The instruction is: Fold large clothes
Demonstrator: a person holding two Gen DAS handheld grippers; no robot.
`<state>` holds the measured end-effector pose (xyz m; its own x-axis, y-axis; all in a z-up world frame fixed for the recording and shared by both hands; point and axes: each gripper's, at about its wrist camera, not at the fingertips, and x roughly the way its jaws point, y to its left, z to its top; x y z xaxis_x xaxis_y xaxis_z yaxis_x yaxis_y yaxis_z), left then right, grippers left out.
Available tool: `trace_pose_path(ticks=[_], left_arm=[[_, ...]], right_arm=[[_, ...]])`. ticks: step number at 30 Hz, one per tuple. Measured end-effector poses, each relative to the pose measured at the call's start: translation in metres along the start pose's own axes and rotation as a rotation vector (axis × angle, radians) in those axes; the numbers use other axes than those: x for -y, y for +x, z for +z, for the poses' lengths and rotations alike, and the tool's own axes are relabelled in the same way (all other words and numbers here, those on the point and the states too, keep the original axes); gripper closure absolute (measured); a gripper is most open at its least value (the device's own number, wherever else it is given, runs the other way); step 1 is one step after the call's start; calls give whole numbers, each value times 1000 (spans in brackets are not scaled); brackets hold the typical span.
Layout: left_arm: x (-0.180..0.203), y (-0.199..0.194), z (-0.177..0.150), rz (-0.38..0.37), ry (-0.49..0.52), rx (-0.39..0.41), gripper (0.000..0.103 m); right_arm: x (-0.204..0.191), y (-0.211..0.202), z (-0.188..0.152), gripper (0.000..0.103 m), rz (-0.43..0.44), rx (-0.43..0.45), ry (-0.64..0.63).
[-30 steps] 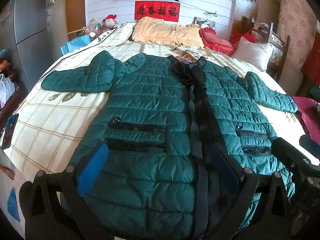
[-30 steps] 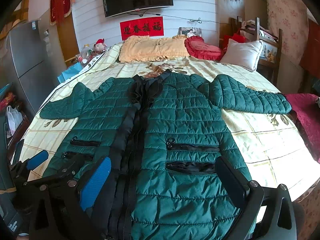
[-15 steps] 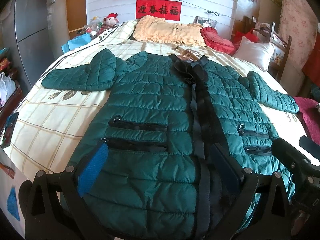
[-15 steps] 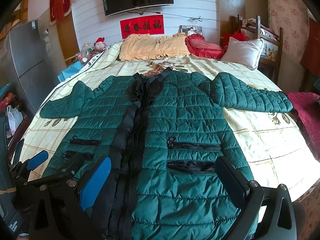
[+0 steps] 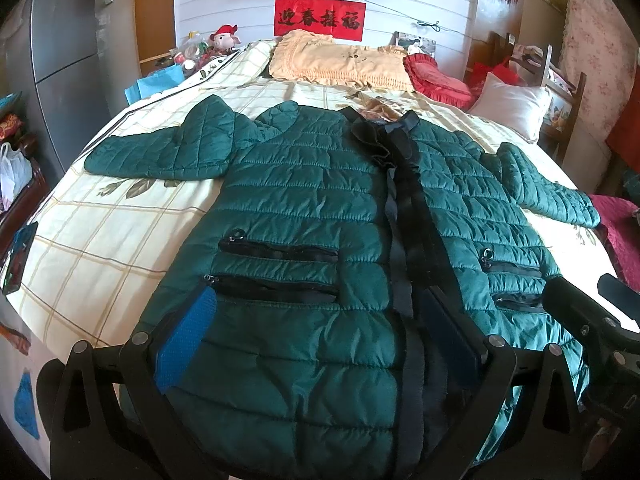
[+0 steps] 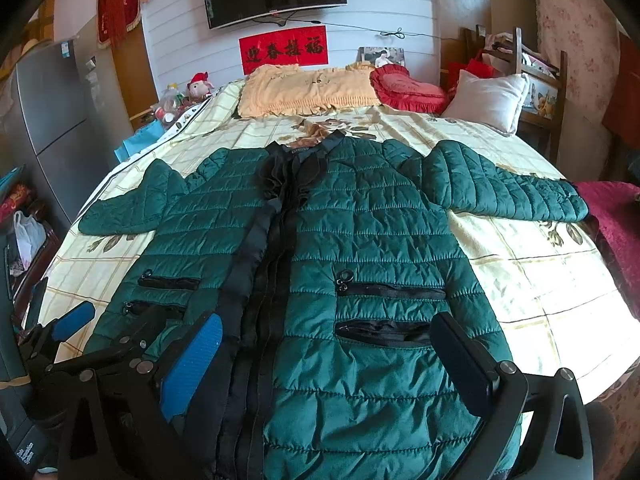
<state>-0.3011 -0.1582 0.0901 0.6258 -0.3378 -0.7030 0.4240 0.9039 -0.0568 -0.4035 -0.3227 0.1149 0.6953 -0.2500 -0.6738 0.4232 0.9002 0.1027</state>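
Checked yellow sheets cover the bed (image 5: 100, 240), and a green quilted jacket (image 5: 304, 216) lies face up across it, hem at the near edge, sleeves spread toward both side edges. Over the hem, the left gripper (image 5: 320, 332) and right gripper (image 6: 332, 356) each hover with fingers spread apart, holding nothing.
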Motion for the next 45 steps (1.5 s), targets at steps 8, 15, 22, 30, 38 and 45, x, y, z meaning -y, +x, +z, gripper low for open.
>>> trace_pose_path(ticks=[8,15,22,30,38,45], left_arm=[[-2,4,2,10,-7,0,1],[-5,8,12,26,-7,2,1],[-21,19,35,69,-20,10,1],[-46,39,70,70,-65,-18,1],[-73,61,110,104,-91,-21,1],[-104,77,142,152,-103,0,1]], right_arm=[[0,3,4,0,1,-17,-6],[-2,11,14,0,9,-27,-11],[-8,26,36,0,17,-27,-32],[-15,52,67,0,54,1,-9],[-16,86,101,0,55,2,4],[-21,117,117,0,28,-18,-29]])
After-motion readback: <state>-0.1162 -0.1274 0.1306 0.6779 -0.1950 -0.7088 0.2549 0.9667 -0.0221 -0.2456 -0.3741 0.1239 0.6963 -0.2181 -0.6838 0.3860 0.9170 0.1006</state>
